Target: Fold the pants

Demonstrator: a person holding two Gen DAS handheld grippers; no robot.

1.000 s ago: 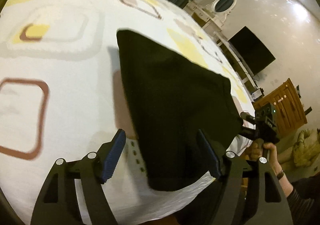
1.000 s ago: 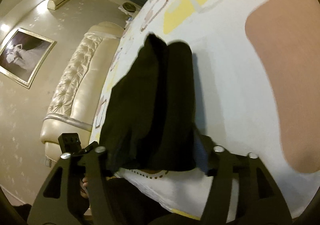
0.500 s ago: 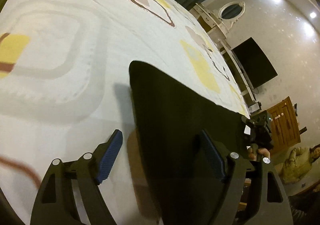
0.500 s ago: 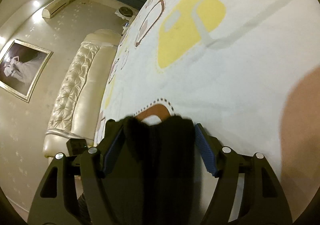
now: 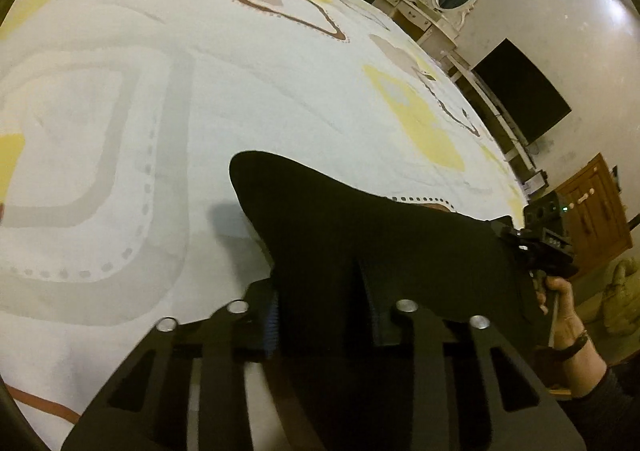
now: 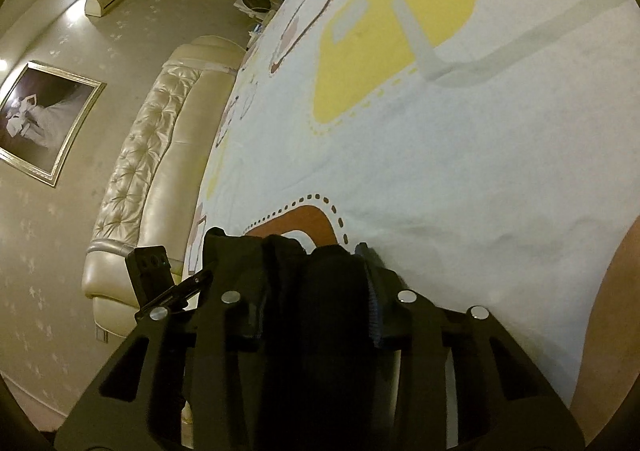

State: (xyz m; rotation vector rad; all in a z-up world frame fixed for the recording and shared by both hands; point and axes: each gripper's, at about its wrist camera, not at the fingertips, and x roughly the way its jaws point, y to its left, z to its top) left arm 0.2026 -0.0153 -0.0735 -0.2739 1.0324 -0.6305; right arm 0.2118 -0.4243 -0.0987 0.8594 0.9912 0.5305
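The black pants (image 5: 360, 227) lie on the white patterned bedspread (image 5: 200, 91), stretched between my two grippers. My left gripper (image 5: 320, 315) is shut on one end of the cloth, which fills the gap between its fingers. My right gripper (image 6: 308, 291) is shut on the bunched other end of the pants (image 6: 316, 291). The right gripper also shows at the right of the left wrist view (image 5: 536, 247), held in a hand. The left gripper's camera block shows in the right wrist view (image 6: 150, 271).
The bedspread (image 6: 440, 131) stretches far ahead of both grippers. A padded cream headboard (image 6: 160, 155) runs along the bed's left side in the right wrist view. A dark TV (image 5: 520, 91), a white dresser (image 5: 436, 23) and a wooden cabinet (image 5: 596, 211) stand beyond the bed's right edge.
Both grippers went from open to shut on the pants. The pants dropped lower and nearer the grippers, now lying mostly flat instead of hanging up in front of the cameras.
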